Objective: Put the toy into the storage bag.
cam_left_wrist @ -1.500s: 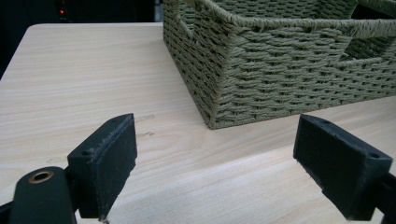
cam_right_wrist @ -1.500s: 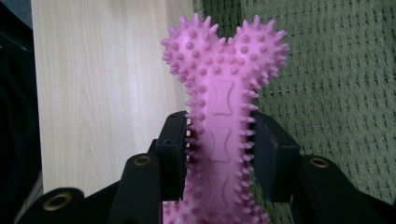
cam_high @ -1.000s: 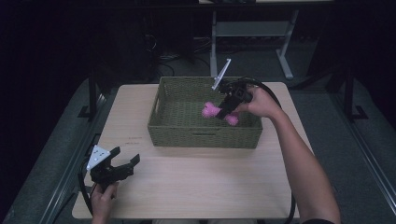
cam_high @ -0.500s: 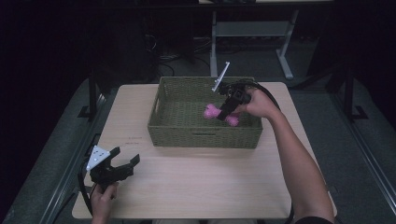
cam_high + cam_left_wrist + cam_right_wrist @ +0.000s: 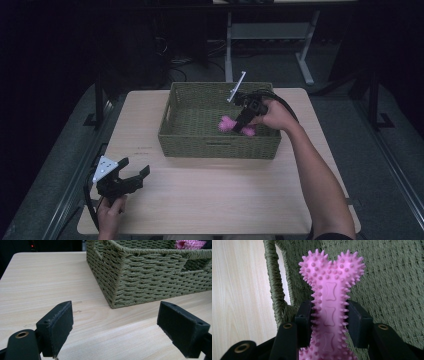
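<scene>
Right gripper (image 5: 329, 322) clamping pink bone toy (image 5: 330, 290), lower end hidden

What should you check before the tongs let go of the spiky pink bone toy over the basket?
1. Right tongs clamp the pink spiky rubber bone toy by its shaft: ok.
2. Toy is over the inside of the green woven basket, not the rim: ok.
3. Toy already rests on the basket floor: cannot tell.
4. Basket floor under the toy looks bare: ok.
5. Left tongs open, apart from the basket, over the pale wooden table: ok.
</scene>
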### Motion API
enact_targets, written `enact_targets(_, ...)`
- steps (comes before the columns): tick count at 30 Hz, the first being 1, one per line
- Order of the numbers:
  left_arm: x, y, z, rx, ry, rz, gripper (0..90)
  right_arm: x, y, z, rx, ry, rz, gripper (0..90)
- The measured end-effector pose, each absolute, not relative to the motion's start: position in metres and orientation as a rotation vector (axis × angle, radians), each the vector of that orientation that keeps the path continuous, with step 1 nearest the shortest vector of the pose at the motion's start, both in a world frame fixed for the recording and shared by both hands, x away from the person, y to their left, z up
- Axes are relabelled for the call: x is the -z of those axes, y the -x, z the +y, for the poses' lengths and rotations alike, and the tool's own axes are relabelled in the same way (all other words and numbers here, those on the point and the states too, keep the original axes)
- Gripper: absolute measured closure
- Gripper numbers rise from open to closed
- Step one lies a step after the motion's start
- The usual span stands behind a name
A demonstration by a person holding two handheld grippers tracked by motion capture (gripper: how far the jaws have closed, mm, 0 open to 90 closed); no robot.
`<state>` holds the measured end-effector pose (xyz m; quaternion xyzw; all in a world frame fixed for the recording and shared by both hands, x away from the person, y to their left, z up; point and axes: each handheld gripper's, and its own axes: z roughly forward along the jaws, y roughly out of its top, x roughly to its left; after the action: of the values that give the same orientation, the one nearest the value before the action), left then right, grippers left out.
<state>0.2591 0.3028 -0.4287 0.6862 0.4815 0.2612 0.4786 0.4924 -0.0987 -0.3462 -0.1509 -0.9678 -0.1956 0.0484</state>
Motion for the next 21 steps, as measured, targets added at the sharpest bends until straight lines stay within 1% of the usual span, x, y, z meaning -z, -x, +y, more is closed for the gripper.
enact_targets(8, 0.429, -0.259, 0.303, -0.637, -1.674, 1.175, 13.0, 0.353, -0.493, -0.095, 0.547, 0.453, -2.963, 57.8)
enact_targets(21, 0.429, -0.259, 0.303, -0.636, -1.673, 1.174, 13.0, 0.377, -0.500, -0.095, 0.537, 0.485, -2.923, 57.8)
